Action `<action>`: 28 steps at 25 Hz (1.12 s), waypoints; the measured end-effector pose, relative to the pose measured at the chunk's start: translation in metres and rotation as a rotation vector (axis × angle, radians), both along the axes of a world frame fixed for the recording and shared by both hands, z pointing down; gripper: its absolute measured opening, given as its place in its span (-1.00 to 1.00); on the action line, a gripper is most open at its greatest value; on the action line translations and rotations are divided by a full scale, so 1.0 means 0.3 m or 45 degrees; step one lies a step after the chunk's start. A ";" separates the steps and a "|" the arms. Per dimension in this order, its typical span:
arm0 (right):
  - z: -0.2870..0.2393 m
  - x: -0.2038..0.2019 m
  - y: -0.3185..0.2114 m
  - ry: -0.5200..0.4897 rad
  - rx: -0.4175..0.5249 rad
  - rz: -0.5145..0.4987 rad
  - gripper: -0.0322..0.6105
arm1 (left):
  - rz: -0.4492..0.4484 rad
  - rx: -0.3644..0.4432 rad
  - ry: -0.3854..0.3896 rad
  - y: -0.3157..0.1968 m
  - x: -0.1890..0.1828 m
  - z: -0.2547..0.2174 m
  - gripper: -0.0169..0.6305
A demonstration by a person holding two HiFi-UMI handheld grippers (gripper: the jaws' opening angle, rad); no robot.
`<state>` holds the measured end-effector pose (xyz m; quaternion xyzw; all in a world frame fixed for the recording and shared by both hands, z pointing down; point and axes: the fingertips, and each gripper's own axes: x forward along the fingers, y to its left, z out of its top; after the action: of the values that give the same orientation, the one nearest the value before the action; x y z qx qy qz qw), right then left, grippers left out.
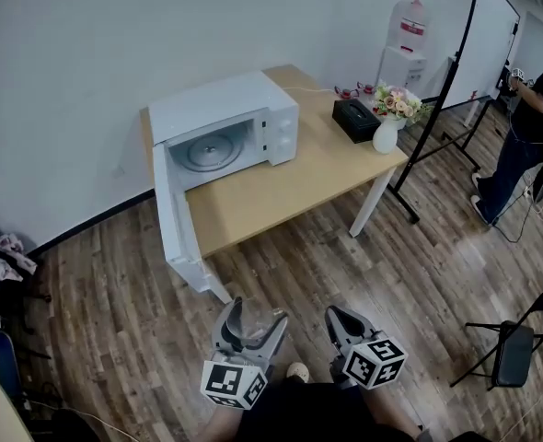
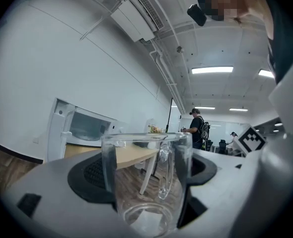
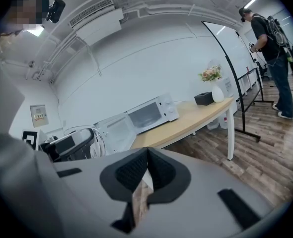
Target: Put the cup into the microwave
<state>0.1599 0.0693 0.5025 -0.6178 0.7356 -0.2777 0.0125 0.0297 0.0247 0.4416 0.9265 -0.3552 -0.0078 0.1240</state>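
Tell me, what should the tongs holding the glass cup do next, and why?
Probably carry it forward toward the microwave. The left tongs are shut on the glass mug, but they hang over the floor, well short of the table. The microwave's door already stands open, so nothing else seems needed first.

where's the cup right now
The cup is clamped in the left gripper, bottom centre-left of the head view, short of the open microwave.
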 end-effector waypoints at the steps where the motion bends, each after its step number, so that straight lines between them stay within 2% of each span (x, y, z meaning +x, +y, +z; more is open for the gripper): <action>1: 0.006 0.011 -0.006 -0.002 -0.001 -0.004 -0.92 | -0.009 0.000 0.001 -0.003 0.010 0.004 0.29; 15: 0.022 0.051 -0.040 -0.064 -0.009 -0.031 -0.92 | -0.044 -0.038 -0.025 -0.010 0.060 0.026 0.29; 28: 0.031 0.082 -0.189 -0.067 0.008 -0.099 -0.92 | -0.082 -0.036 -0.017 -0.160 0.110 0.040 0.29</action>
<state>0.1845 0.0124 0.5117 -0.5812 0.7593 -0.2918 0.0228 0.0628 -0.0234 0.4538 0.9127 -0.3859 -0.0004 0.1343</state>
